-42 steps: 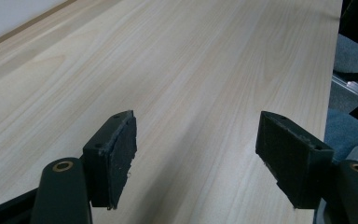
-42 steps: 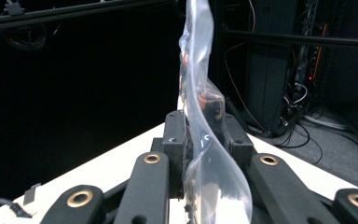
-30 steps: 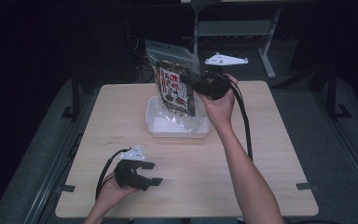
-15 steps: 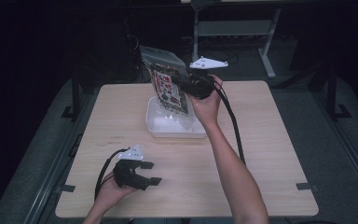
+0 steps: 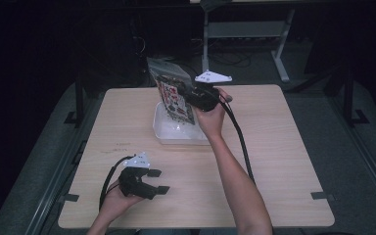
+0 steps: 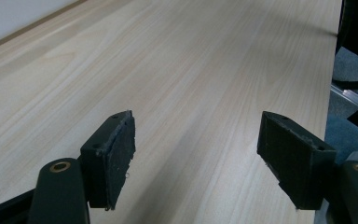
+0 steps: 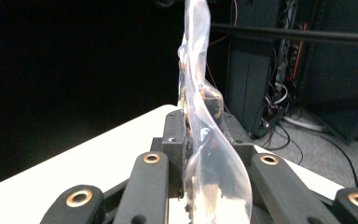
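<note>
One snack bag (image 5: 174, 93) is clamped edge-on by the right gripper (image 5: 192, 96) | long axis upright, bottom held just above the white tray (image 5: 162, 132) | left gripper (image 5: 155, 181) is parked near the table (image 5: 274, 161) edge, jaws spread, nothing between.

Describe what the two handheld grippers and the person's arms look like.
Both the left gripper and the right gripper are black, each topped by a grey three-cornered plate with dark dots and trailing a black cable. The jaws end in flat black pads, with brass-coloured rings at the linkage pivots. The forearms are bare; no sleeves show.
</note>
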Motion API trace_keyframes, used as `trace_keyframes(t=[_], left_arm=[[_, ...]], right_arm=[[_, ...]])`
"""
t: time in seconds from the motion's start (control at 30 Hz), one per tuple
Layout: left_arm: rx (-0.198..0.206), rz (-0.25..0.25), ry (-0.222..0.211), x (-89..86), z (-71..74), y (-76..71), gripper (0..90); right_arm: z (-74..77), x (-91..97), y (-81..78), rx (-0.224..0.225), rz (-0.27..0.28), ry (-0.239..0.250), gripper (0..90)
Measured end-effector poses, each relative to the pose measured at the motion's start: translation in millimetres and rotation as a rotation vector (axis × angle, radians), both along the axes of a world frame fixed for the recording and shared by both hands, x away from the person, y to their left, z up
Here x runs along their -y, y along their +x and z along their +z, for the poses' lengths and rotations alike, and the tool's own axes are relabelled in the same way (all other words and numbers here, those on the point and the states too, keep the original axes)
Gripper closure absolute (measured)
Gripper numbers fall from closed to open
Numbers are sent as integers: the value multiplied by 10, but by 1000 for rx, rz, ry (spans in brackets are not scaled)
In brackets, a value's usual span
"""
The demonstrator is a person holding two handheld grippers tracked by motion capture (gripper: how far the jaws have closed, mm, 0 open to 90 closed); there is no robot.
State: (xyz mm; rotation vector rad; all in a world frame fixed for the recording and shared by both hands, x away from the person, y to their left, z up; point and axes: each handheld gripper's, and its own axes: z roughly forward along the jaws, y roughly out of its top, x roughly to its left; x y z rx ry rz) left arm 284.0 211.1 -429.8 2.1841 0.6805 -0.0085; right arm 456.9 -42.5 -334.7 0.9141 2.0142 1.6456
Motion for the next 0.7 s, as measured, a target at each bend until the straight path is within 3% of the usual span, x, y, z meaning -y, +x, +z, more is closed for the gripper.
trace_keyframes(t=[0.2,0.5,0.7], left_arm=[[0,5,-2,-13,8,3,270],[5,8,-5,-14,17,0,270],[0,9,-1,-19,11,8,270]], right_arm=[[-153,18,14,-6,-18,13,742],[-177,49,-45,-10,-10,-4,727],[-226,115,-88,-36,14,-2,707]])
